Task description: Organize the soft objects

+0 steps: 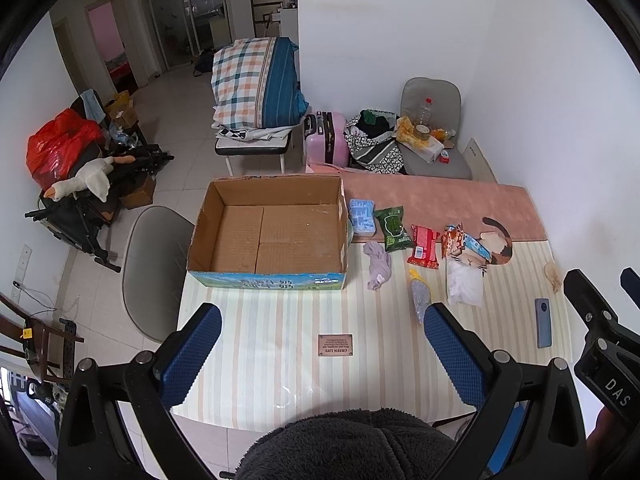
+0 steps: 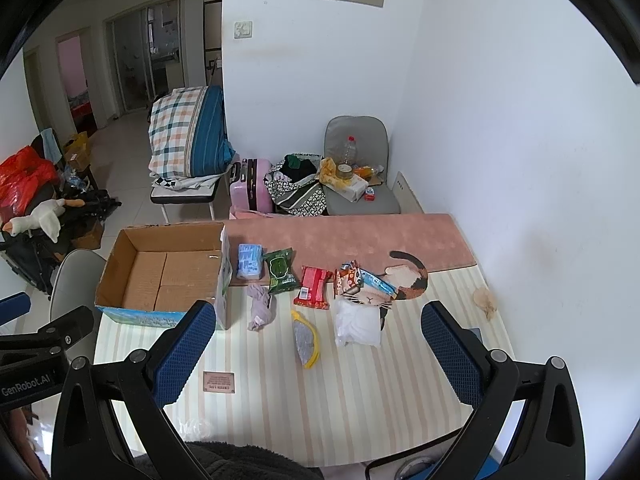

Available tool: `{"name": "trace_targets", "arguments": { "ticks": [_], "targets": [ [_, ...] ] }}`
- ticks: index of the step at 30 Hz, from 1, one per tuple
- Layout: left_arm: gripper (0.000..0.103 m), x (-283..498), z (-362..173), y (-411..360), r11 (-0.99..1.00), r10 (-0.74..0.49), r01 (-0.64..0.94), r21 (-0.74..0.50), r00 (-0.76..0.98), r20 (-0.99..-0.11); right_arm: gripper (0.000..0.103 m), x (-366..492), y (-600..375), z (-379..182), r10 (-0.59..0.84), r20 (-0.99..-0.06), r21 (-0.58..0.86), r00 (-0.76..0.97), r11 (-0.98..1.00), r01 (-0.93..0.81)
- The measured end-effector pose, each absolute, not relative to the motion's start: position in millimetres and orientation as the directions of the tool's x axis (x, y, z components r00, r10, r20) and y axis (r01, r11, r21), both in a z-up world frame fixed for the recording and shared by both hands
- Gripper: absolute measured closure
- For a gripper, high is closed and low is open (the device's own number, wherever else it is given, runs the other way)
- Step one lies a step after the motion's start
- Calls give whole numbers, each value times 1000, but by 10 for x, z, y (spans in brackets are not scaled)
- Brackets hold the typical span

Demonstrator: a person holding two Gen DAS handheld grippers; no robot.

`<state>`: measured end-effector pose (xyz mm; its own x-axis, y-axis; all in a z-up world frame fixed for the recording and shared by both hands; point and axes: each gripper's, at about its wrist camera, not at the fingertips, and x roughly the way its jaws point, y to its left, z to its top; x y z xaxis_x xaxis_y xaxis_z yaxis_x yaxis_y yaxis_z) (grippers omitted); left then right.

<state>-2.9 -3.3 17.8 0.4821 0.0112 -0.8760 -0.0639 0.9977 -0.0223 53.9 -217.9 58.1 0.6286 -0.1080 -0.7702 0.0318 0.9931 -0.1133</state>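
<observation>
An empty cardboard box (image 1: 276, 236) (image 2: 160, 276) stands on the table's left. To its right lie a blue tissue pack (image 1: 362, 217) (image 2: 249, 261), a green wipes pack (image 1: 394, 228) (image 2: 281, 271), a red pack (image 1: 424, 247) (image 2: 315, 287), a crumpled lilac cloth (image 1: 378, 264) (image 2: 261, 307), a yellow-edged pouch (image 1: 420, 294) (image 2: 306, 340), a white plastic bag (image 1: 464, 284) (image 2: 357, 322) and snack packets (image 1: 466, 242) (image 2: 362, 280). My left gripper (image 1: 322, 354) is open and empty above the near table. My right gripper (image 2: 314, 356) is open and empty, over the pouch.
A striped cloth (image 1: 280, 360) covers the table, with a pink mat (image 2: 348, 238) at the back and a cat-shaped mat (image 2: 404, 284). A phone (image 1: 543, 322) lies at the right. A beige scrap (image 2: 485, 302) lies near the wall. Chairs (image 1: 154, 268), a suitcase and bedding stand beyond.
</observation>
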Motion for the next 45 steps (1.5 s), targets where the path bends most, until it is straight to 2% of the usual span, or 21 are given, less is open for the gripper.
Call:
{"name": "trace_targets", "arguments": {
  "ticks": [36,41,45],
  "targets": [
    [0,21,201,3,998,12,-61,-20,480,-877,0,532,-2165,508,-87,-775,-82,626,996,37],
    [0,278,68,-30,998,16,-58,-12,466,-884,0,711,-2404,251,-58,-824,-13,563,996,83],
    [0,712,-335,-194,1000,23,-18,17,403,-915,0,1036,-2838,-223,-59,-884,24,465,985,170]
  ]
}}
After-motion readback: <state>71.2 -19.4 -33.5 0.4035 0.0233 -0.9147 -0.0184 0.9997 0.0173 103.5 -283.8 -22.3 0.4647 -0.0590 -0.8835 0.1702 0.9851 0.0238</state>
